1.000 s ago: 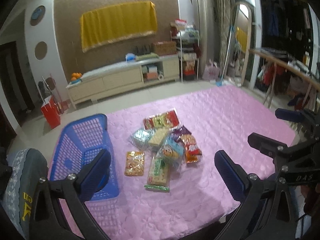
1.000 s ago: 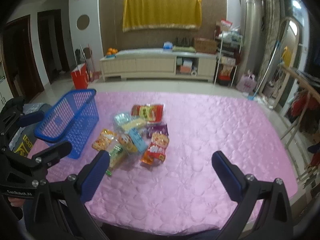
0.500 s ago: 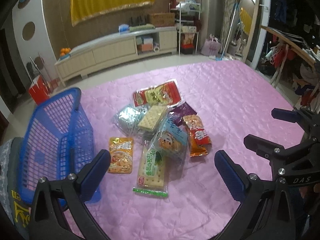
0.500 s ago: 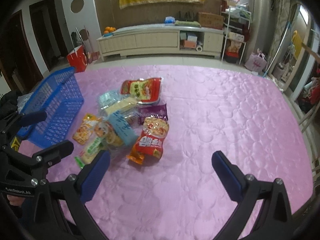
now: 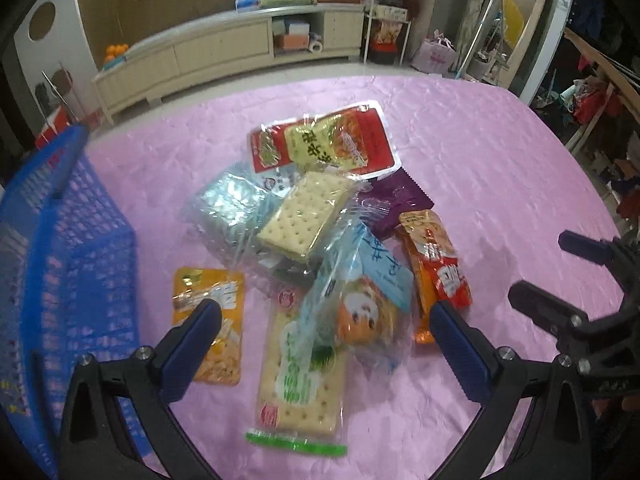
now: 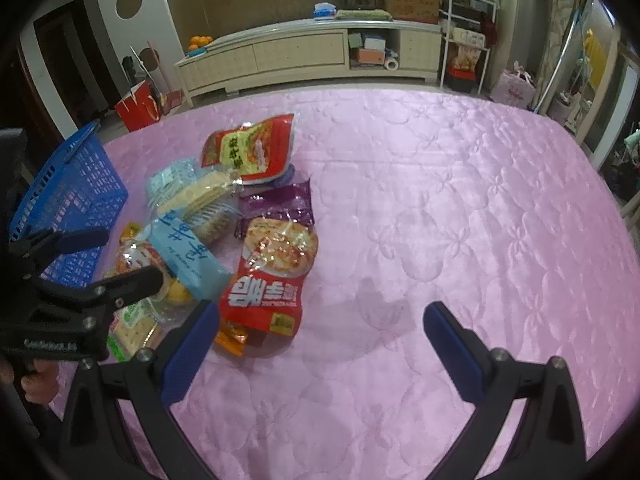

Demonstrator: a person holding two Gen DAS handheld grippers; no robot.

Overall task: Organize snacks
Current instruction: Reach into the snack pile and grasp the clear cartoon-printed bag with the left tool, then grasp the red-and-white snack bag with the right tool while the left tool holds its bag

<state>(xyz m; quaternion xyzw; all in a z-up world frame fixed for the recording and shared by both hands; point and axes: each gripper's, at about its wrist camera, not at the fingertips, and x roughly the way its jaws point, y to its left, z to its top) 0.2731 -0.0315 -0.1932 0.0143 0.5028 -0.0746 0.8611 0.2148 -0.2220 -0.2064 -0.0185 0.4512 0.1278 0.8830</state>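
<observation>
Pink quilted cloth covers the surface (image 6: 440, 208), and all the snacks sit in one messy pile near its left side, with the blue basket (image 5: 72, 248) just beside them. Your left hand-held gripper (image 5: 324, 320) is wide open and holds nothing; it hangs over the near end of the pile, above the long cracker pack (image 5: 300, 380) and the clear bag with the cartoon face (image 5: 360, 312). Your right hand-held gripper (image 6: 320, 320) is wide open too and holds nothing, with its left finger (image 6: 192, 344) close to the red bag (image 6: 272, 276). The job looks like it is only starting, since no snack shows inside the basket. Pick one snack at a time. I think the orange packet (image 5: 212, 320) is a good first one, because it lies flat, off to the side, closest to the basket. The bags on top overlap, so take the top one first or the others may slide. Pinch an edge, not the middle, so you do not crush the crackers. The left view shows the orange packet and the whole cracker pack clearly. The right view hides most of those behind the other gripper, but it shows the full front of the red bag, the purple packet (image 6: 276, 204) and the big bare side of the cloth.
</observation>
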